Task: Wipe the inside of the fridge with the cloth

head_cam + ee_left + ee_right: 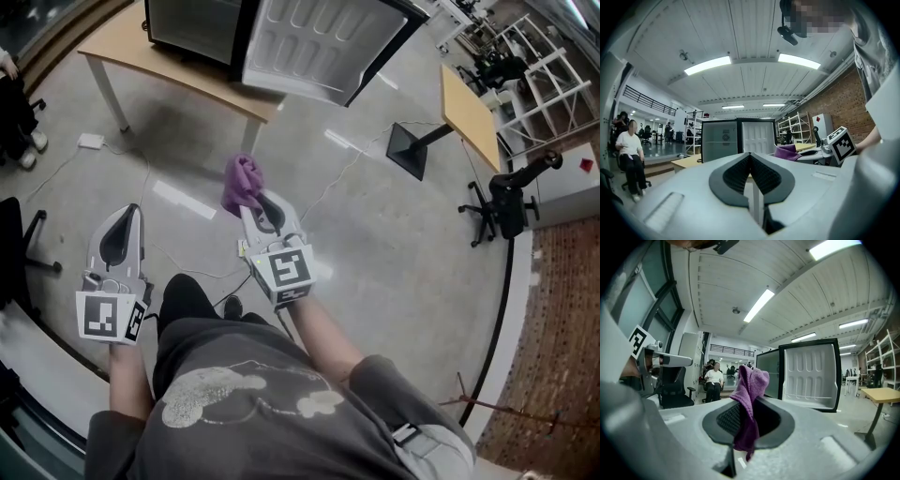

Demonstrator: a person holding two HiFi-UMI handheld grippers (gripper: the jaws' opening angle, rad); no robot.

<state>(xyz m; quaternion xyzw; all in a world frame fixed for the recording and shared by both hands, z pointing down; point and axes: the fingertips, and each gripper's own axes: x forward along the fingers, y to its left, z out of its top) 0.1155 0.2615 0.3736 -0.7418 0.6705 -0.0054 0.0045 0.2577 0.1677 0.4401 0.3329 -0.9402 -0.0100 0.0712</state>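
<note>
Right gripper (255,199): it is shut tight on the purple cloth (242,180).
Cloth: it is pinched between the two jaws. A bunch is pushed up past the tips and a tail is left hanging down.
Left gripper (750,159): its jaws are pressed together and nothing is held between them.
Where the cloth is: it is held up in the air over the floor (375,234), well apart from the fridge (192,23).
Fridge: it is set on a wooden table (178,70). Its door (319,47) is swung wide open, so the white ribbed inside is seen.
Edges: the door is hung out past the table's corner, over the floor.
Open room: a wide grey stretch of floor is seen between the grippers and the table. Thin cables (141,178) are laid across it.
Right side: a second wooden table (469,112) on a black stand (410,150) and a black chair (502,206) are seen well off to the side.
</note>
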